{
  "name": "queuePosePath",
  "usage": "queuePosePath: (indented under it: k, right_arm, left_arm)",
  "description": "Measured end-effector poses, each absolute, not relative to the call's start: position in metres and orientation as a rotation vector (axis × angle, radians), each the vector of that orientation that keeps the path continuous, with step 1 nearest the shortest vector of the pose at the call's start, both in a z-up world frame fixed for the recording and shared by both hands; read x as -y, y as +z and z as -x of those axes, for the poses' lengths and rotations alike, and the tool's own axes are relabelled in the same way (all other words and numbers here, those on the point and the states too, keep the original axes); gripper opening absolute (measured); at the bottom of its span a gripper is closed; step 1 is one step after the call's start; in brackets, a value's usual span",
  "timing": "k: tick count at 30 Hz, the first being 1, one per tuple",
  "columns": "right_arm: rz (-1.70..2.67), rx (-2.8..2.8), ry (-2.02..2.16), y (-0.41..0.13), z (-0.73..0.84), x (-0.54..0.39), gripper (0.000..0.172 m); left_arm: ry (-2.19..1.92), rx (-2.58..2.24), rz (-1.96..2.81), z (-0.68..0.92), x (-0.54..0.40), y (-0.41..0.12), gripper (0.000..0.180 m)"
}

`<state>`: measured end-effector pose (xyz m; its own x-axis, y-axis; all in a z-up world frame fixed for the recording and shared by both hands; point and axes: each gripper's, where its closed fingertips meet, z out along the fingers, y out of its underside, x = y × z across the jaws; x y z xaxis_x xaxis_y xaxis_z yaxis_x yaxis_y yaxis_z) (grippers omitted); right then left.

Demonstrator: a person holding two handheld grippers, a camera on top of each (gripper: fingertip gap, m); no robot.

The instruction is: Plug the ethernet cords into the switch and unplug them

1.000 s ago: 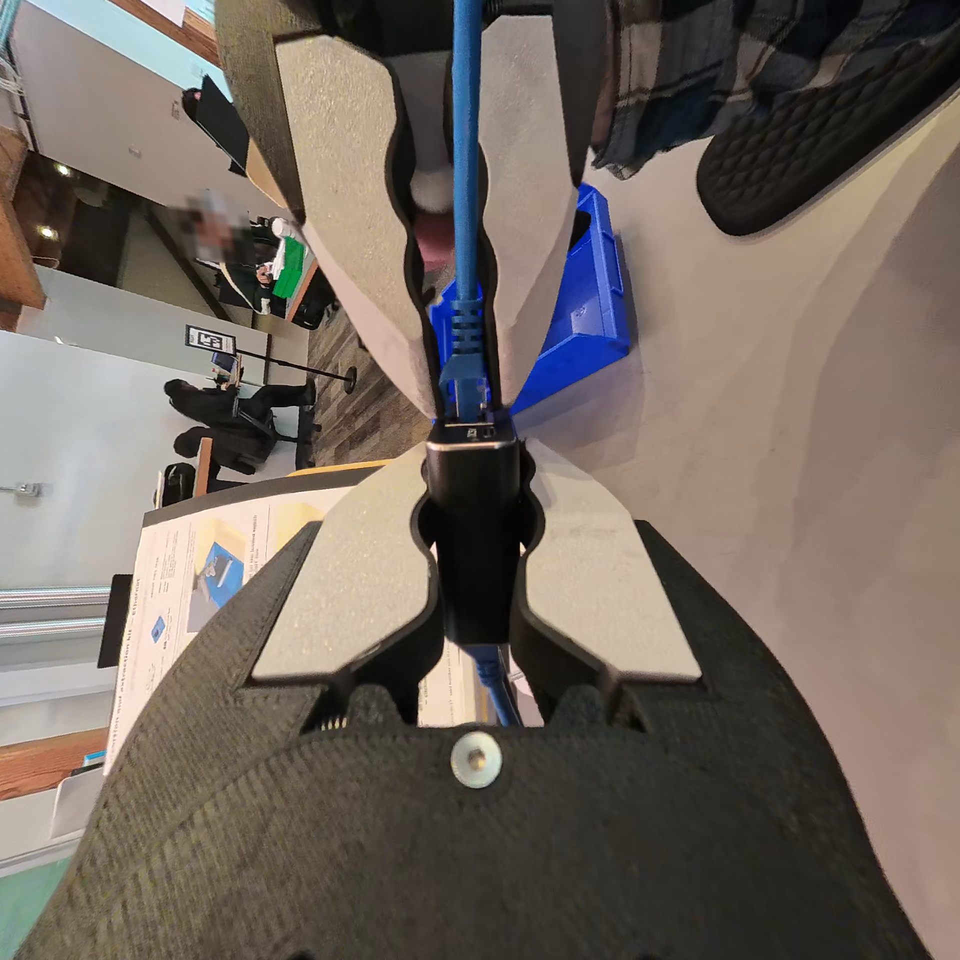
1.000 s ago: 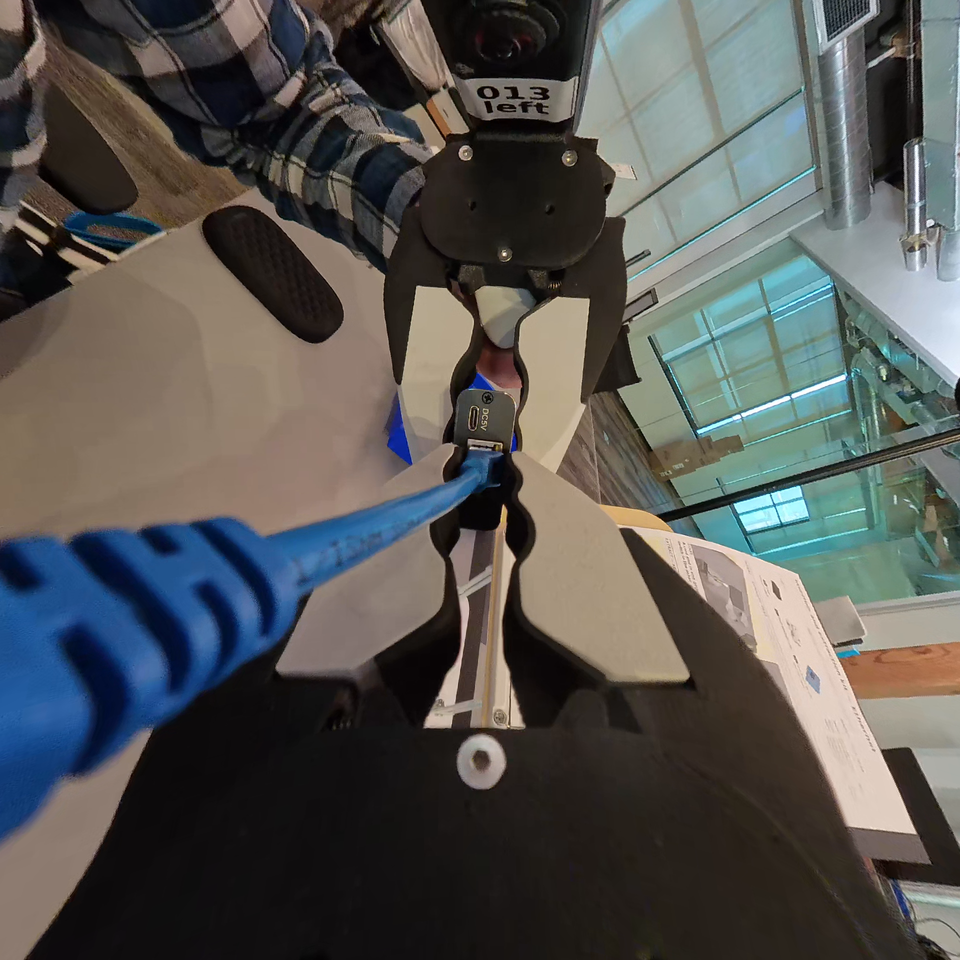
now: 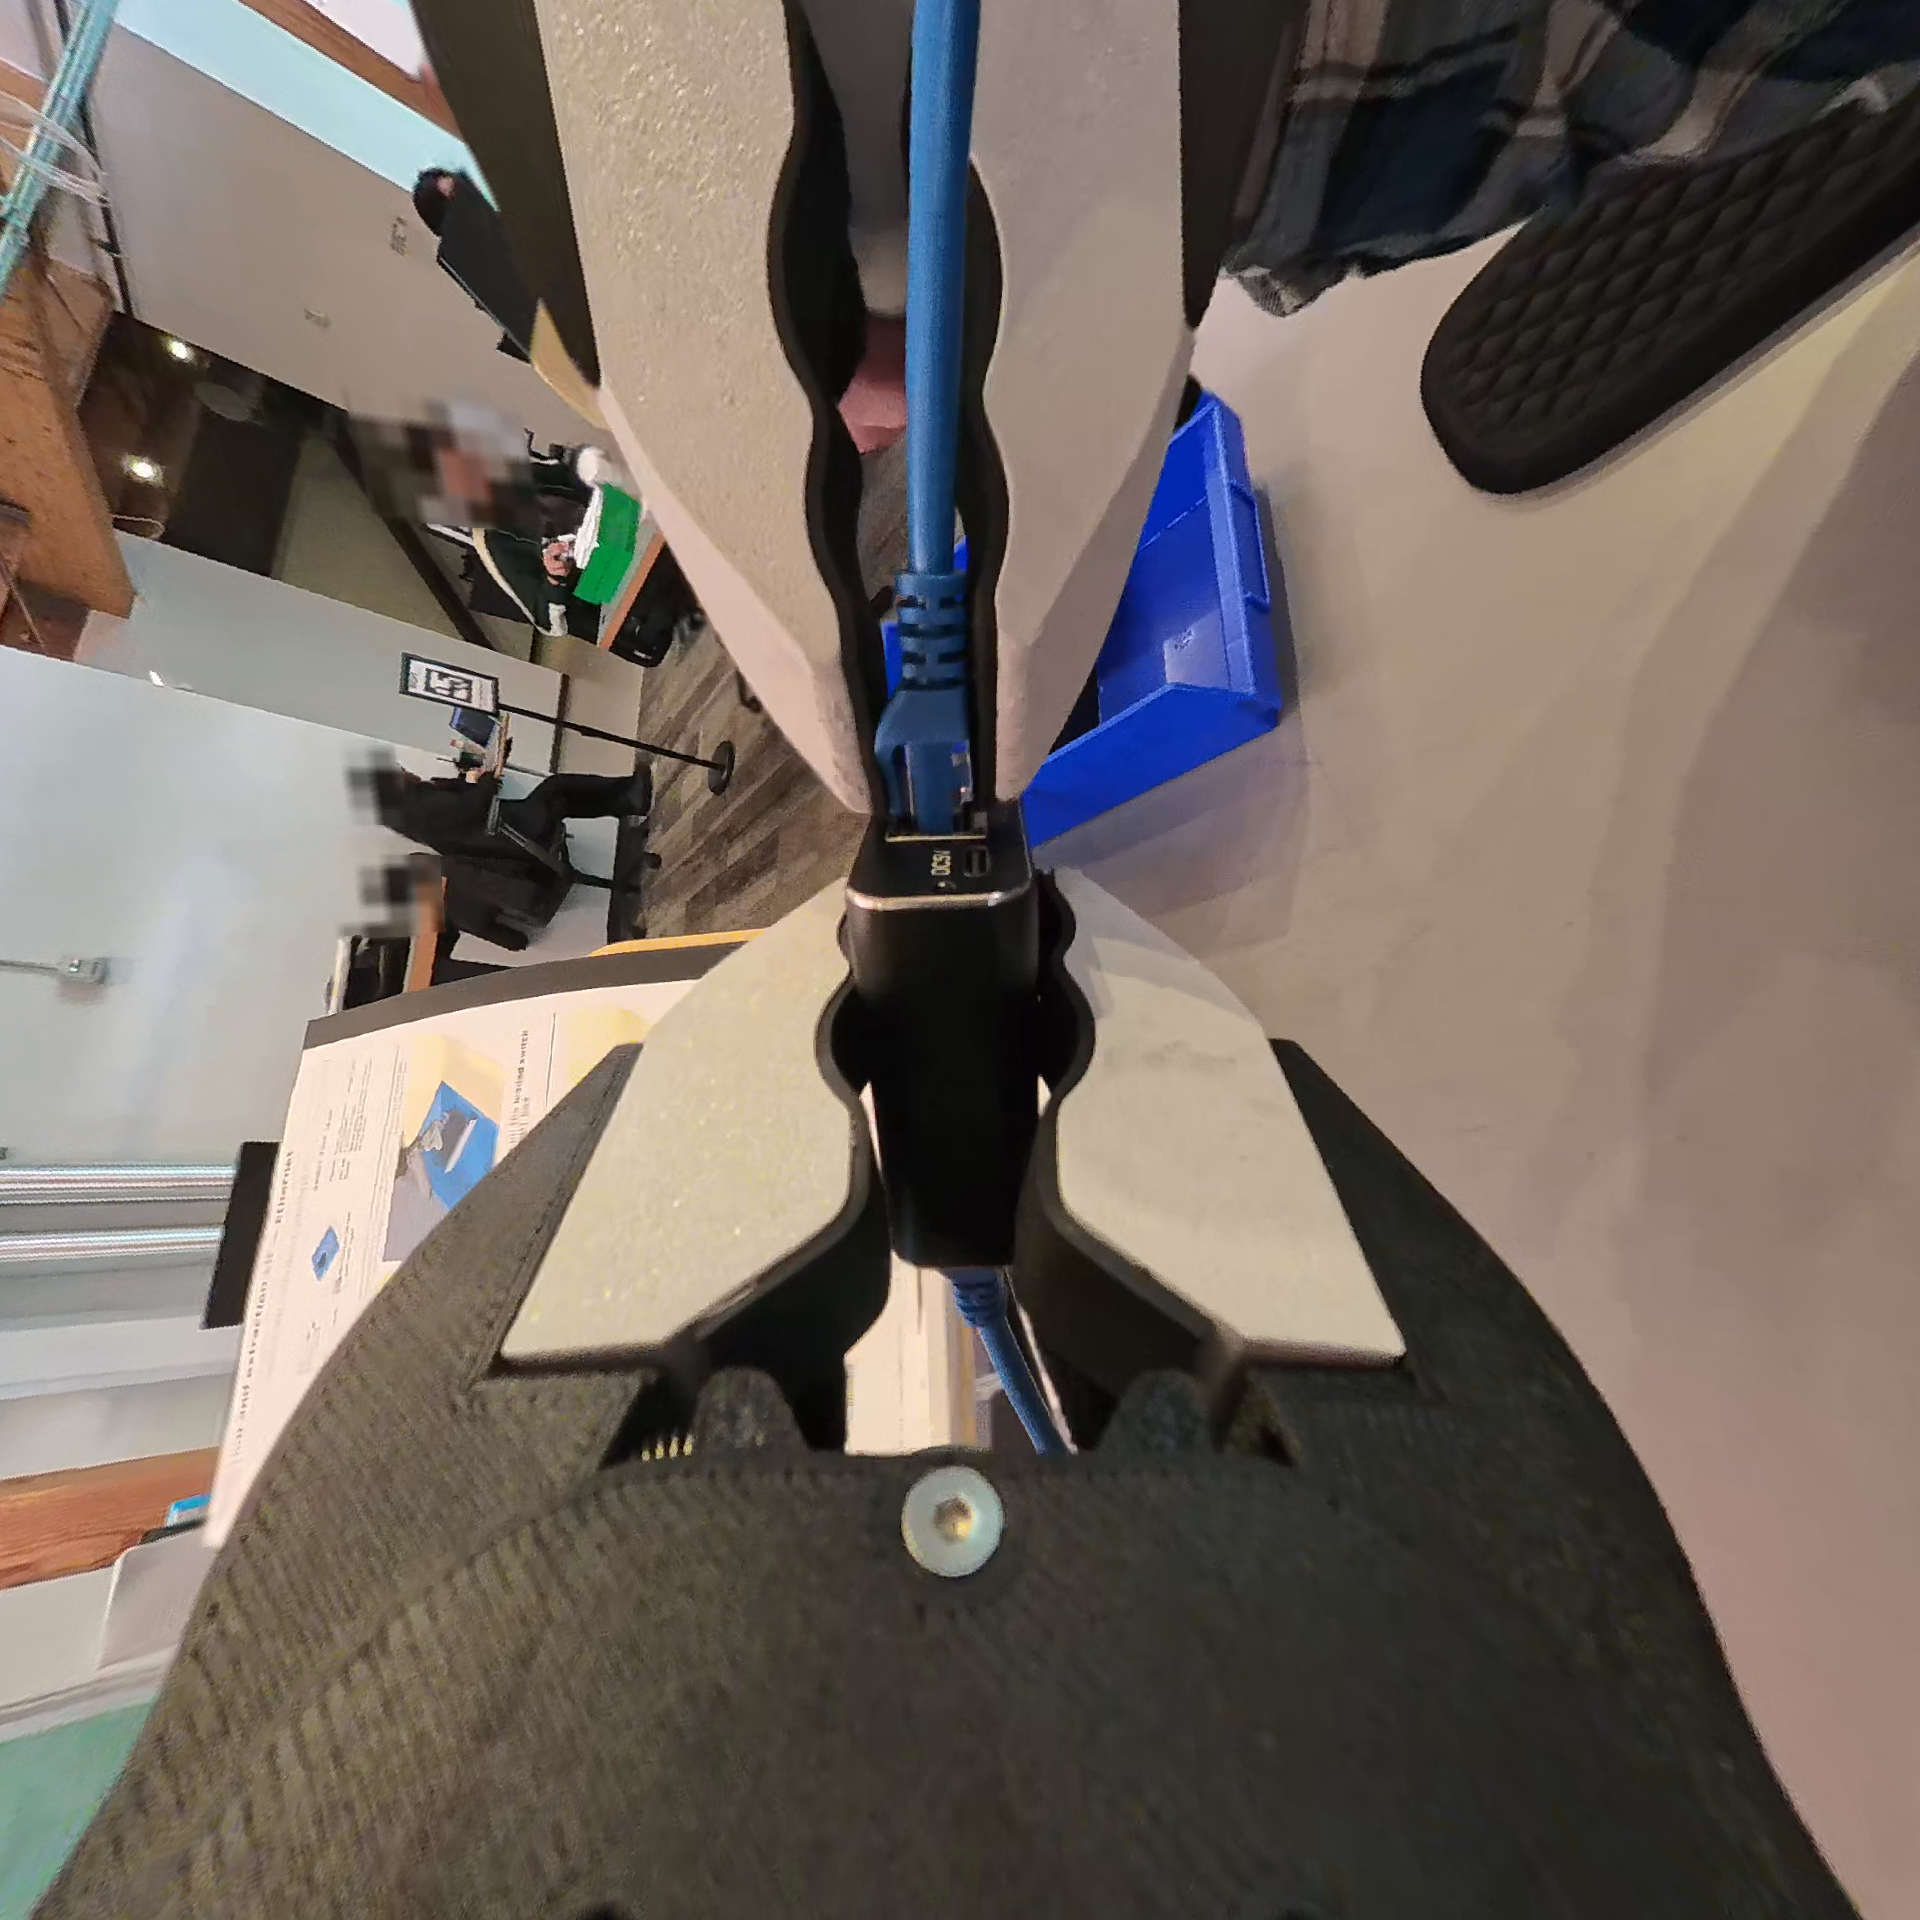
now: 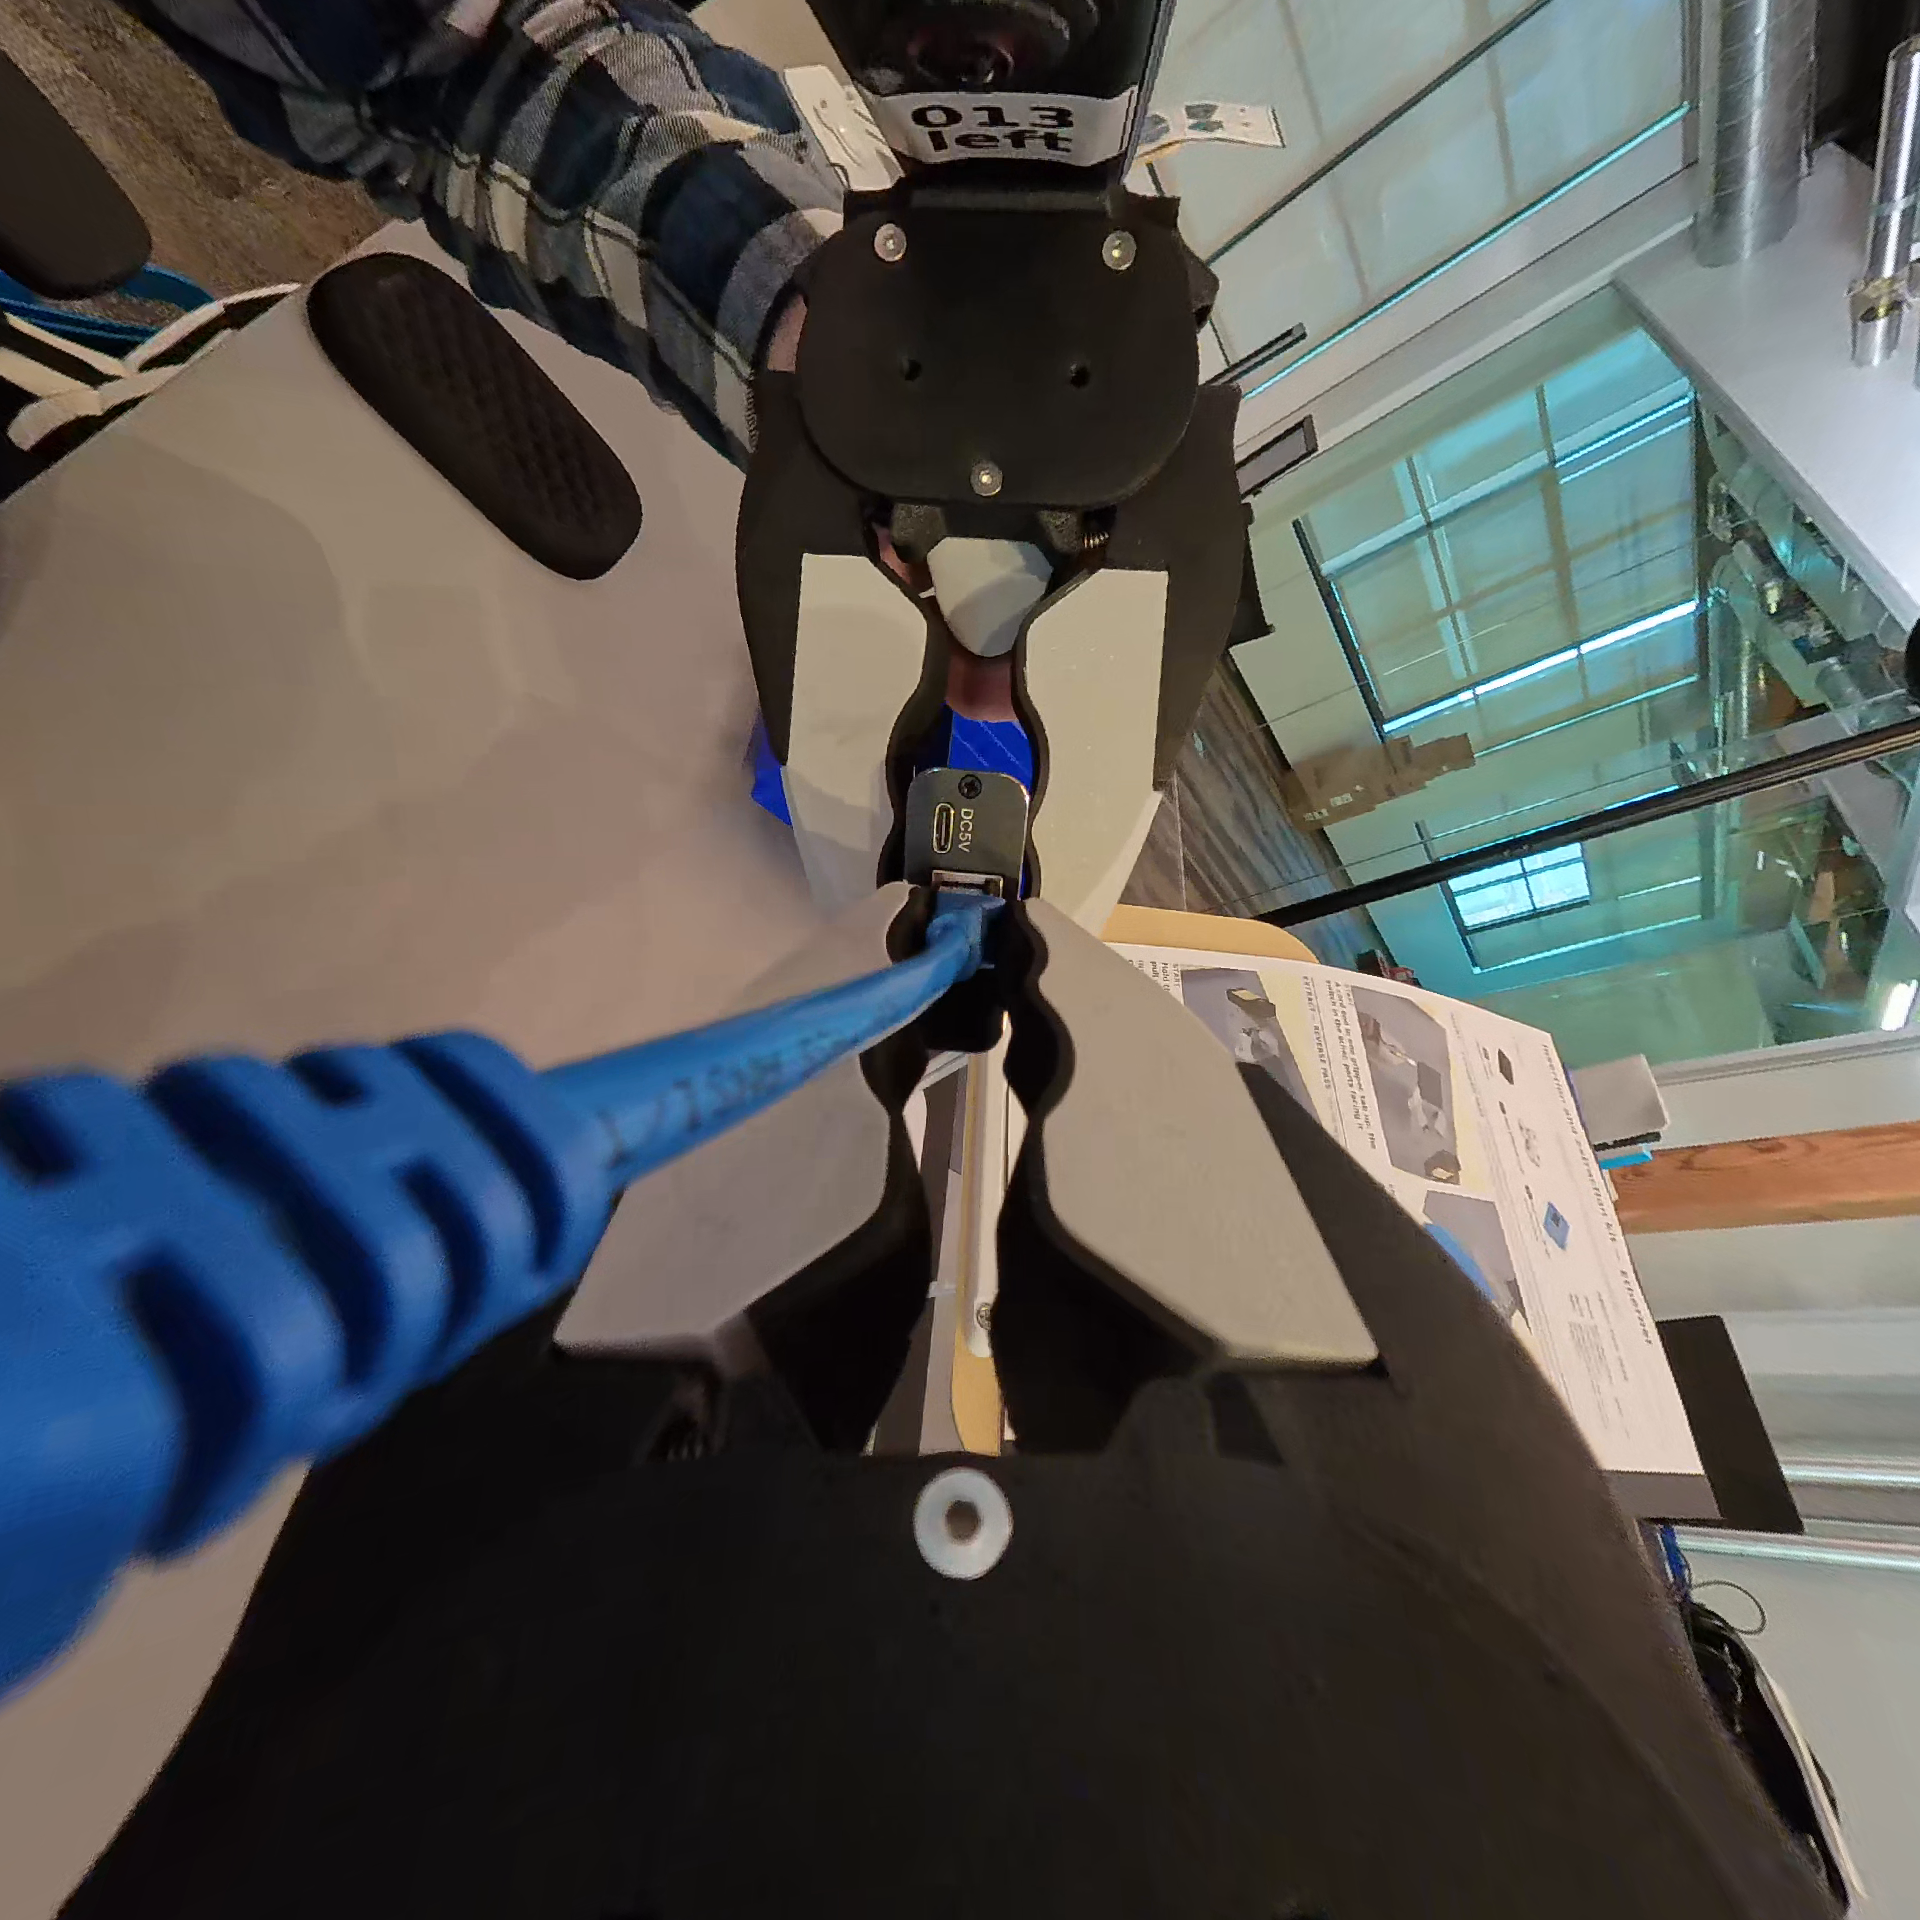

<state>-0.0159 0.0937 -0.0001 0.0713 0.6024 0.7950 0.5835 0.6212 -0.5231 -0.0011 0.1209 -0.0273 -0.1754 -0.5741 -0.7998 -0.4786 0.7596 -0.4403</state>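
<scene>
- Grey tabletop lies under both grippers, with an office floor and seated people beyond it in the left wrist view, and tall glass windows in the right wrist view.
- Left gripper has its jaws clamped on the black switch, both pads pressing its sides.
- Right gripper has its jaws closed on the plug of a blue ethernet cord, just at the switch's port.
- Only the left wrist view shows the plug's ribbed boot between the right gripper's pads, its tip seated in the port, and a 2nd blue cord leaving the switch's rear end.
- Only the right wrist view shows the switch's end face square on, and the cord's loose other plug, blurred, large, close to the lens.
- Blue bin stands on the table behind the right gripper, partly hidden by its finger.
- Black textured pad lies near a plaid sleeve.
- Printed sheet lies beside the grippers.
</scene>
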Motion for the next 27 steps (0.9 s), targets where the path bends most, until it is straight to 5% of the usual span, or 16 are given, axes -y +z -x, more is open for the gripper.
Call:
queuePosePath:
  k: [27]
  right_arm:
    - [1.116,1.596,0.178,-0.038,0.018,-0.095,0.013]
  left_arm:
    - [-0.161,-1.837,0.886,0.005,-0.120,-0.071,0.028]
